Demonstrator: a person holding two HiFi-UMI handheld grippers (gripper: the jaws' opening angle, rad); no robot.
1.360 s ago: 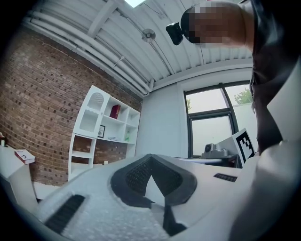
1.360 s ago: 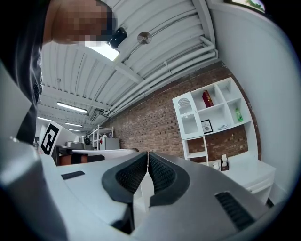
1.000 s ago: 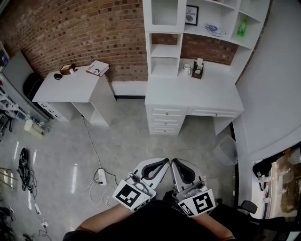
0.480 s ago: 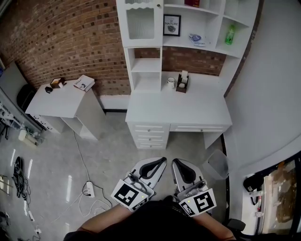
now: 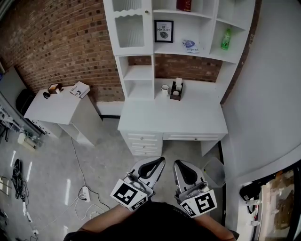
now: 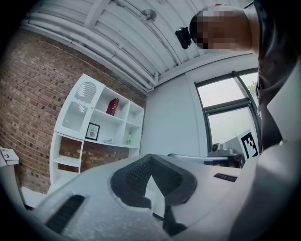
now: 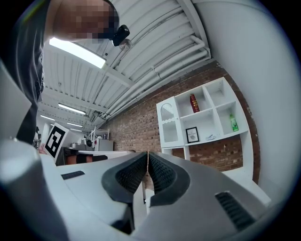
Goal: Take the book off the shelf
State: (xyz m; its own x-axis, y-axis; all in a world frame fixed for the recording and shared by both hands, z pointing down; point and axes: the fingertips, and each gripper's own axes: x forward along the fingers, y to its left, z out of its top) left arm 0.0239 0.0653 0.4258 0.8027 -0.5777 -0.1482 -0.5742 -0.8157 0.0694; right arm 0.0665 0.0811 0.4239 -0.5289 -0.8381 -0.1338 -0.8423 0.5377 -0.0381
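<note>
A red book (image 5: 184, 4) stands upright in the top row of the white shelf unit (image 5: 141, 73), far ahead of both grippers. It also shows in the left gripper view (image 6: 112, 106) and the right gripper view (image 7: 193, 103). My left gripper (image 5: 157, 163) and right gripper (image 5: 180, 165) are held side by side low in the head view, above the floor in front of the desk. Both are shut with nothing between their pads, the left gripper (image 6: 150, 156) and the right gripper (image 7: 148, 154) alike.
A white desk (image 5: 174, 117) under the shelves carries a mug (image 5: 165, 88) and a small organiser (image 5: 177, 89). The shelves hold a framed picture (image 5: 163, 30) and a green bottle (image 5: 226, 39). A side table (image 5: 51, 106) stands left, a waste bin (image 5: 214, 172) right, a power strip (image 5: 83, 193) on the floor.
The desk and shelves have come closer and shifted left in the head view, and the red book has come into sight at the top. Both grippers stay shut, side by side.
</note>
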